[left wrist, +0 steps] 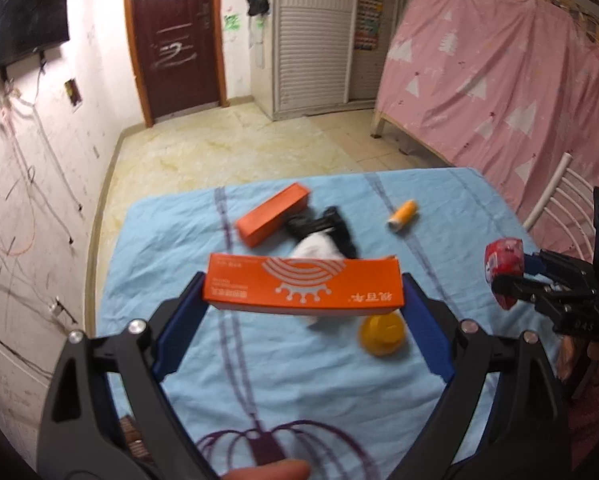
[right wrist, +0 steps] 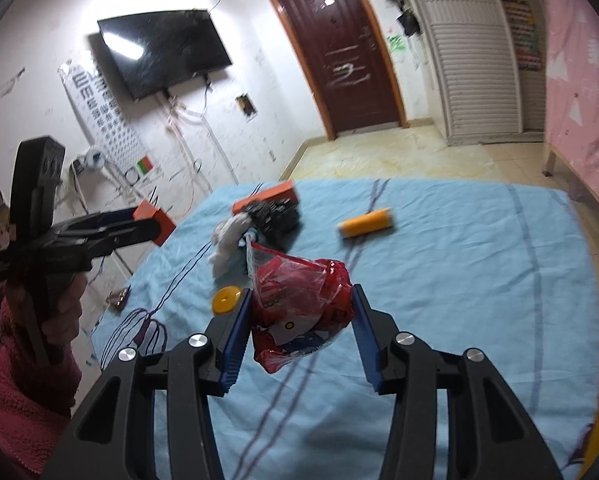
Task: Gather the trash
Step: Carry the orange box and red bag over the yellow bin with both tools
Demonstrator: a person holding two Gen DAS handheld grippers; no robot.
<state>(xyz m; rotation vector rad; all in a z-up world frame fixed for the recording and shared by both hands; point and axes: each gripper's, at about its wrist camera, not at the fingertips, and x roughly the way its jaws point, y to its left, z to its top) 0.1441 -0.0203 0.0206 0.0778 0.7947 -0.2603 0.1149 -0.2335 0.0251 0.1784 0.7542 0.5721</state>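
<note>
My left gripper (left wrist: 303, 280) is shut on a flat orange box (left wrist: 303, 284), held above the blue tablecloth (left wrist: 283, 376); it also shows in the right wrist view (right wrist: 155, 222) at the left. My right gripper (right wrist: 299, 300) is shut on a crumpled red plastic wrapper (right wrist: 299, 304), held above the cloth; it shows in the left wrist view (left wrist: 503, 268) at the right. On the cloth lie a second orange box (left wrist: 273, 220), a black-and-white crumpled bag (left wrist: 323, 236), an orange tube (left wrist: 401, 215) and a yellow round lid (left wrist: 381, 336).
The table is covered by the blue cloth (right wrist: 459, 280). A white chair (left wrist: 555, 204) stands at its right side by a pink curtain (left wrist: 499, 80). A small brown item (right wrist: 117, 298) lies near the cloth's left edge. Tiled floor and a brown door (left wrist: 175, 36) lie beyond.
</note>
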